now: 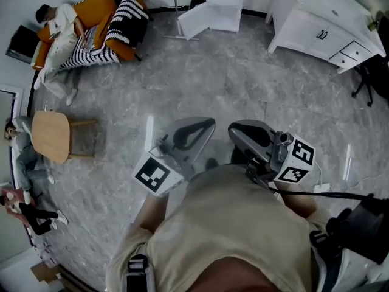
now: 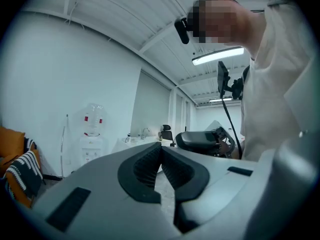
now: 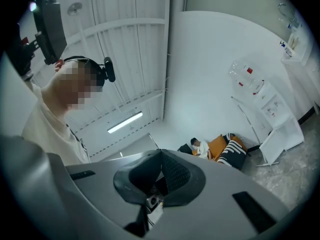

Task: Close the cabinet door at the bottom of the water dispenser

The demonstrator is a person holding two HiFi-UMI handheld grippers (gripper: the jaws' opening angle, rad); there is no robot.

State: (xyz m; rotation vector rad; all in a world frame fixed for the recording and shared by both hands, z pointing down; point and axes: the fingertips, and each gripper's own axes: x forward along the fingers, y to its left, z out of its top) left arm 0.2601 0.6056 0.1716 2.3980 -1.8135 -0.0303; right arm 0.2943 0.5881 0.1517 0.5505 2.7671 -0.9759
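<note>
Left gripper is held out in front of the person's torso at the lower middle of the head view. It points toward the top of the frame, and its marker cube sits close to the body. In the left gripper view its two ribbed pads are pressed together at the tips with nothing between them.

The right gripper is just beside it, level with it in the frame and angled the same way, and the two do not touch. In the right gripper view its jaws meet at the tips and pinch nothing. The room looks tilted there, so this gripper is rolled and raised a little. Both arms are tucked in, with the elbows near the beige shirt.

The water dispenser stands against the wall at the top centre of the head view, well apart from both grippers across the grey floor. Its bottom cabinet door hangs open, swung out to the left of the frame. The left gripper view shows the dispenser small at the middle left. The right gripper view shows it at the far right, leaning in the frame.

An orange sofa with a person lying on it fills the upper left of the head view. A white cabinet stands at the upper right.
</note>
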